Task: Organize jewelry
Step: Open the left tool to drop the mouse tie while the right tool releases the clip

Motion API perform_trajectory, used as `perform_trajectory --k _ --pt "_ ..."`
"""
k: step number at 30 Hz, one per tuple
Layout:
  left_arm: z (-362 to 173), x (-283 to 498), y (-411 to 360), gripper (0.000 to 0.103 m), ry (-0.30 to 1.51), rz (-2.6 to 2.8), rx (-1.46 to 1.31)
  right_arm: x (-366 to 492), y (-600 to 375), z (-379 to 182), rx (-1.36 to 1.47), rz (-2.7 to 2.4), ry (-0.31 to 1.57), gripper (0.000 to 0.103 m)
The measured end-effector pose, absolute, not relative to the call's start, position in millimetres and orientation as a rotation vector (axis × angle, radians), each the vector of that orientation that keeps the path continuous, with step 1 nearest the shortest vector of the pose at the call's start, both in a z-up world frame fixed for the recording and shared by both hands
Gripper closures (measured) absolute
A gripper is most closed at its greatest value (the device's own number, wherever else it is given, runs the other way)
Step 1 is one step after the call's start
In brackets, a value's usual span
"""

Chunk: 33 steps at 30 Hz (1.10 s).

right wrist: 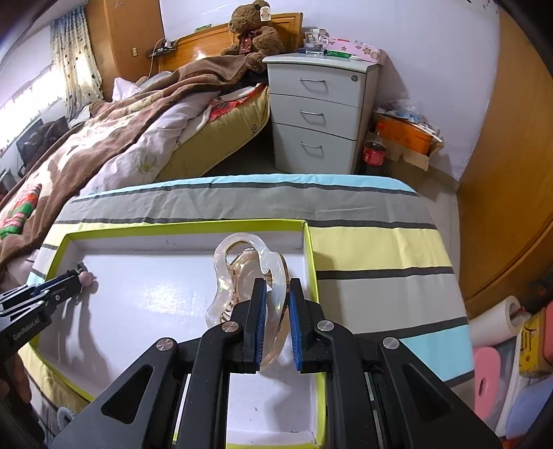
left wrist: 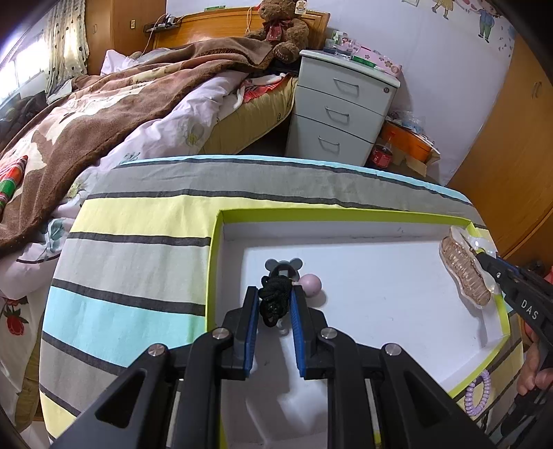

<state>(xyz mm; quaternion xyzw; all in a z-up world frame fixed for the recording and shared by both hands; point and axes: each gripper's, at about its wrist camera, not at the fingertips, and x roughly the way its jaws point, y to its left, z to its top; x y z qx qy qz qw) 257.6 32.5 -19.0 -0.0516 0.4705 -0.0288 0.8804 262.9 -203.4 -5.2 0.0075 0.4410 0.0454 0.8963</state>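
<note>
A white tray (left wrist: 380, 262) with a lime-green rim is set on a striped cloth (left wrist: 138, 248) covering a table. Over the tray's left part the left gripper (left wrist: 275, 293) is angled downward, its blue pads (left wrist: 254, 311) closed on a black knotted cord (left wrist: 273, 300). Attached at the cord's far end are a grey mouse-eared piece (left wrist: 283, 267) and a pink bead (left wrist: 311, 284); both are seen at the tray floor, but whether they rest on it cannot be told.

The right gripper (right wrist: 276, 293) is at the tray's right side, just inside the right wall. Its blue pads (right wrist: 260, 311) are clamped on a clear amber-tinted hair claw (right wrist: 242, 273), gripped by its near end, with the looped end pointing away toward the tray's far wall. In the left wrist view the claw (left wrist: 465, 273) is seen by the tray's right rim, its toothed side turned toward the camera, with the right gripper's (left wrist: 484, 257) black fingers closed on it.

A purple spiral hair tie (left wrist: 478, 393) lies on the cloth just outside the tray's near right edge. A hand (left wrist: 532, 366) is seen on the right gripper's handle.

Behind the table are a bed (left wrist: 103, 114) with a brown blanket, a teddy bear (left wrist: 283, 31), a white drawer unit (left wrist: 345, 103) and a cola bottle (right wrist: 375, 148) on the floor.
</note>
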Motion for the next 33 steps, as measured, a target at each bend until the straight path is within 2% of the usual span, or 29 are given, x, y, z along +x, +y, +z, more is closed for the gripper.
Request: perform_trajectory --k 13,20,24,33 --pt "-22.1 260.5 29.7 0.082 0.990 -0.063 -0.103 263.4 -206.2 -7.3 0.021 0.089 0.903 0.090" --pt "-21.5 259.5 27.3 0.073 0.993 -0.082 -0.109 260.8 -208.4 -3.8 0.031 0.082 0.890 0.087" --pt "-18.8 255.8 25.6 0.062 0.986 -0.086 -0.112 256.2 -211.3 1.4 0.047 0.084 0.876 0.084" --pt "-1.8 232.3 28.0 0.052 0.948 -0.075 -0.126 227.5 -210.1 21.8 0.053 0.117 0.817 0.082"
